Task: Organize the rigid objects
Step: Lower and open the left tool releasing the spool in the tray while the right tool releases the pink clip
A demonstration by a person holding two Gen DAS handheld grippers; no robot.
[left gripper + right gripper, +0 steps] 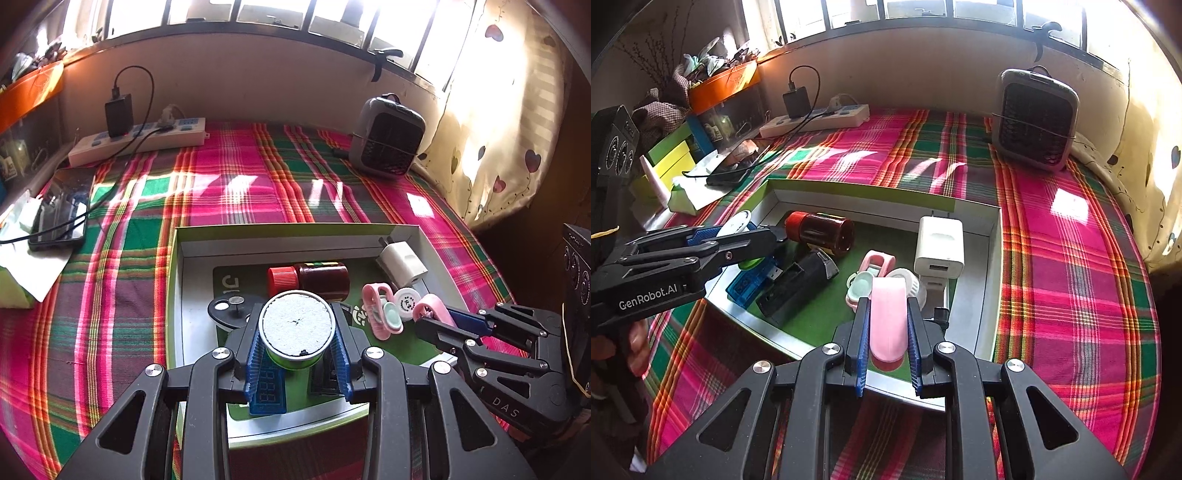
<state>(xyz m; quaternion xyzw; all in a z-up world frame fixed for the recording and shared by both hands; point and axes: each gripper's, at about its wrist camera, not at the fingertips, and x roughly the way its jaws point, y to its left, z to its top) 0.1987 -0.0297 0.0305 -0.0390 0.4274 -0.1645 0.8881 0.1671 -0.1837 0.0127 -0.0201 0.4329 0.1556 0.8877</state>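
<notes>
the short green round tin with a pale speckled lid (295, 330) sits clamped between the blue ribbed fingers (256, 360) of the left gripper (297, 354), held above the near part of the shallow white cardboard box with a green floor (288, 230). the right gripper (888, 325) is clenched on a pink plastic clip-shaped piece (888, 314), also over the box's near edge. already lying in the box: a dark brown bottle with a red cap (310, 278) on its side, a white plug-in charger block (938, 245), a blue translucent usb meter (748, 284), a black rectangular holder (798, 286), a second pink clip (375, 306) and a small white round case (406, 299).

this looks like the placing step, both items carried in for set-down. the next move likely calls for lowering each into a bare patch of green floor, then releasing without knocking the neighbours.

the box rests on a pink-and-green plaid cloth (221, 184) over a table. the tin hides whatever lies directly beneath it, and the small round black item (227, 310) left of the tin is hard to identify.
</notes>
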